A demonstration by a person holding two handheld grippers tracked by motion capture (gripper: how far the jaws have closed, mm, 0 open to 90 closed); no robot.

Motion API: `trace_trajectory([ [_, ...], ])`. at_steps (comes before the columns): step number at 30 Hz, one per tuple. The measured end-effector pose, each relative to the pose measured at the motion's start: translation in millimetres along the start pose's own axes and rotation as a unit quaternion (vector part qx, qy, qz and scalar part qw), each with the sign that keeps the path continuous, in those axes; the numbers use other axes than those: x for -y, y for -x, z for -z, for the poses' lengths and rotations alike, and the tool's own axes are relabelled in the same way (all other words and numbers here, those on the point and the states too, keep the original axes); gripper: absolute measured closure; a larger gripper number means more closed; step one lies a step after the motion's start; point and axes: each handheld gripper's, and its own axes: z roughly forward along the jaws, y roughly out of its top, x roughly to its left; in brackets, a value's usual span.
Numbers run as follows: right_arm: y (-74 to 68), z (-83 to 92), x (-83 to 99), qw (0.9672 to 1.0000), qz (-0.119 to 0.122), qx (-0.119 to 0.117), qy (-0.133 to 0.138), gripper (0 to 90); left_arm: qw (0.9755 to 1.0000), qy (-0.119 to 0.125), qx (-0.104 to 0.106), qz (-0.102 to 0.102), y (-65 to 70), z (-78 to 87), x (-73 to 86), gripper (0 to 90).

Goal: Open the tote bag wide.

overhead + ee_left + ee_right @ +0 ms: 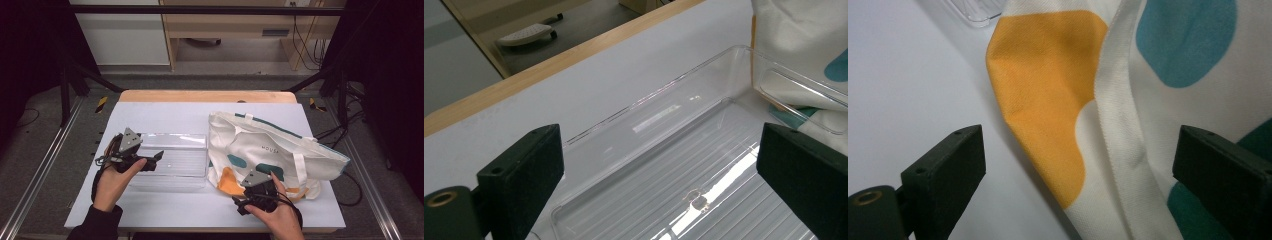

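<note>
Obs, high view: white table (165, 117). Clear plastic tray (172, 161) at approx 9 o'clock from table centre, empty as far as I can see. Canvas tote bag (270, 150) lies flat at approx 3 o'clock, just beside the tray's right wall; whether they touch I can't tell.

L gripper (156, 156): hovers over the tray's left end, pointing toward 3 o'clock. In the left gripper view the jaws stand wide apart w/ nothing between them; the ribbed tray floor (674, 170) lies below, not contacted.

R gripper (256, 186): at the tote's near edge, approx 6 o'clock of the bag. In the right gripper view the jaws are equally wide, gripping nothing. The orange patch (1043, 95) and a cream strap (1118, 125) lie between and beyond the jaws, no pad pressing on cloth.

Judgement: step in hand looks like taking hold of the bag's near edge w/ R, while L stands by at the tray. Early stage, nothing grasped.

To do it well, I'd say:
- Aim R at the strap or seam, not the flat panel; a doubled edge gives the pads something to bite.
- Lower one jaw under the cloth edge before closing, else the pads skid on the tabletop.
- Close fully, then lift slowly; limp fabric sags and may drag against the tray.
- Keep L clear of the tray wall, ready to steady the tray if the bag pulls on it.
</note>
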Motion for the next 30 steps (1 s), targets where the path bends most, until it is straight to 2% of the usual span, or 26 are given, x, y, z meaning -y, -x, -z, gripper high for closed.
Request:
trace_trajectory([
  [4, -0.1, 2.9, 0.5, 1.0, -0.003, -0.002, 0.006, 7.6, 1.0, 0.001, 0.006, -0.006, 6.4, -1.8, -2.1, 4.8],
  [6, 0.6, 5.2, 0.5, 0.9999, -0.004, -0.005, 0.01, 8.8, 0.9997, 0.002, 0.003, -0.023, 9.5, -2.4, -4.9, 5.1],
  [7, 1.0, 6.6, 0.3, 0.9999, -0.007, -0.008, 0.013, 10.1, 0.9996, 0.001, 0.001, -0.029, 11.9, -2.6, -6.7, 5.2],
  [9, 1.5, 10.2, -0.7, 0.9995, -0.013, -0.021, 0.022, 12.4, 0.9993, -0.008, 0.01, -0.034, 16.7, -3.5, -10.3, 5.8],
  [11, 1.5, 14.4, -2.7, 0.9991, -0.017, -0.032, 0.024, 15.3, 0.9991, -0.006, 0.016, -0.04, 20.4, -5.9, -15.6, 6.2],
  [15, 3.5, 38.6, -14.6, 0.9985, 0.014, -0.038, 0.036, 19.4, 0.9981, 0.004, 0.048, -0.039, 26.1, -13.1, -29.5, 6.6],
  [19, 12.9, 67.9, -30.4, 0.9983, 0.03, -0.029, 0.041, 17.5, 0.9964, -0.003, 0.068, -0.049, 32.8, -23.4, -46.9, 6.7],
  [24, 35.7, 96.8, -45.9, 0.9985, 0.04, -0.014, 0.035, 13.3, 0.9942, -0.007, 0.089, -0.061, 41.5, -34.7, -75.8, 6.9],
  [26, 46.4, 108.9, -52.2, 0.9987, 0.039, 0.001, 0.031, 14.3, 0.9933, -0.006, 0.091, -0.071, 44.9, -38.6, -87.7, 7.4],
  [29, 58.9, 123.3, -58.8, 0.9984, 0.033, 0.025, 0.039, 16.8, 0.9913, -0.009, 0.093, -0.093, 49.5, -44.1, -105.1, 7.8],
  [30, 63.9, 127.5, -60.6, 0.9981, 0.031, 0.035, 0.041, 16.9, 0.9909, -0.007, 0.096, -0.094, 50.6, -45.8, -109.7, 8.2],
])
